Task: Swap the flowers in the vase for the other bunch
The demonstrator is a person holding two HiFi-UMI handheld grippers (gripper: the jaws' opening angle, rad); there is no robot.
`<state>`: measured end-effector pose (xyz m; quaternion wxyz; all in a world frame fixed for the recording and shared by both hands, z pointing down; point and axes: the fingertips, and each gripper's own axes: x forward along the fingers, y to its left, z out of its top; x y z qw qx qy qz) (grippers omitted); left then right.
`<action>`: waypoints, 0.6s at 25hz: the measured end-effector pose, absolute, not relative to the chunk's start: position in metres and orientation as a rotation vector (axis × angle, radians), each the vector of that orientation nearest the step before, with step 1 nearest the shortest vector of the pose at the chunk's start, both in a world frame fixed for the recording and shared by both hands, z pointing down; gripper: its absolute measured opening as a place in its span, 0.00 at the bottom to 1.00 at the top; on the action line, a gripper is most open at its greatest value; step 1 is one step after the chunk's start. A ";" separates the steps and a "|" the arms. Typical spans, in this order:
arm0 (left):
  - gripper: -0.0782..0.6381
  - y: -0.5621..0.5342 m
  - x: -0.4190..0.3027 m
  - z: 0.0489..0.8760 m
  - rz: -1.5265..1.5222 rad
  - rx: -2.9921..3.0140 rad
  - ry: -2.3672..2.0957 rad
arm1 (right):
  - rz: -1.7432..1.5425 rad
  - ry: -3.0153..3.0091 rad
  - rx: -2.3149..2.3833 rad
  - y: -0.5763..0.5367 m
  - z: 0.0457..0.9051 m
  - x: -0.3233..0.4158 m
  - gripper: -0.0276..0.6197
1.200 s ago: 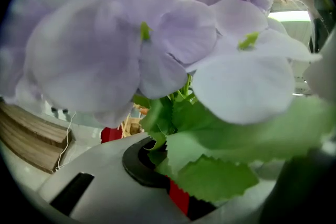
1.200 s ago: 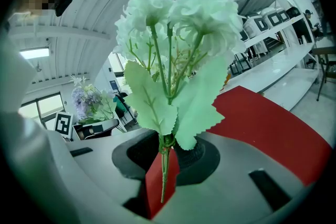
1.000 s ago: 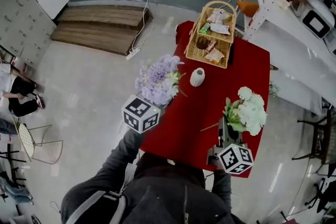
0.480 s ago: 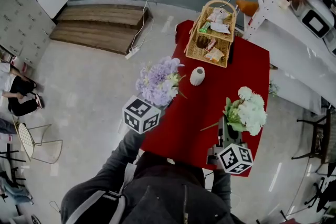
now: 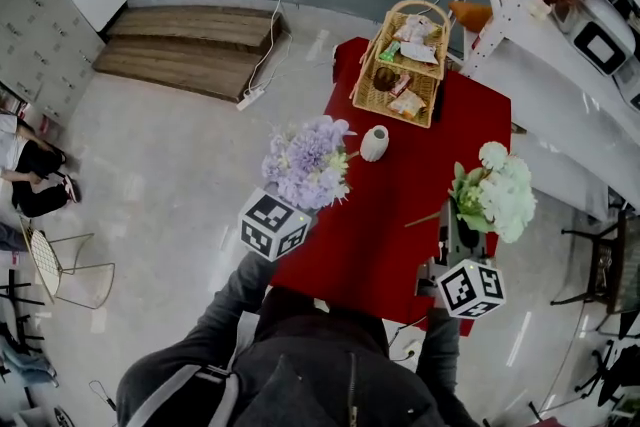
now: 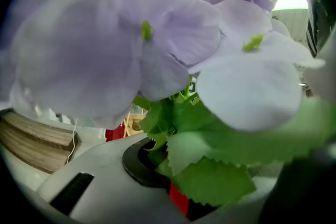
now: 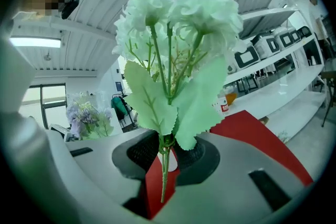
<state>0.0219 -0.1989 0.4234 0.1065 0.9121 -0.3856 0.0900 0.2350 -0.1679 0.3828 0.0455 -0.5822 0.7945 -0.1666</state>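
A small white vase stands with no flowers in it on the red table, just in front of the basket. My left gripper is shut on the purple bunch and holds it over the table's left edge, left of the vase. In the left gripper view the purple petals and green leaves fill the frame above the jaws. My right gripper is shut on the stems of the white bunch, held upright over the table's right side. The stems sit clamped between the pads.
A wicker basket with snack packets sits at the table's far end. White shelving runs along the right. Wooden steps and a cable lie on the floor to the left. People stand at the top and sit at the left edge.
My right gripper has lifted the white bunch and carried it to the right. The left gripper and purple bunch have hardly moved.
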 end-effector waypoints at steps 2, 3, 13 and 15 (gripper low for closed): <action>0.18 -0.197 0.024 0.425 0.255 2.683 -1.139 | -0.438 2.464 -1.762 -0.178 0.368 0.236 0.15; 0.18 -0.196 0.024 0.425 0.249 2.680 -1.140 | -0.402 2.487 -1.751 -0.183 0.361 0.234 0.16; 0.18 -0.190 0.023 0.434 0.226 2.637 -1.177 | -0.238 2.640 -1.606 -0.235 0.328 0.205 0.16; 0.18 -0.190 0.023 0.435 0.227 2.632 -1.185 | -0.231 2.646 -1.588 -0.245 0.326 0.199 0.15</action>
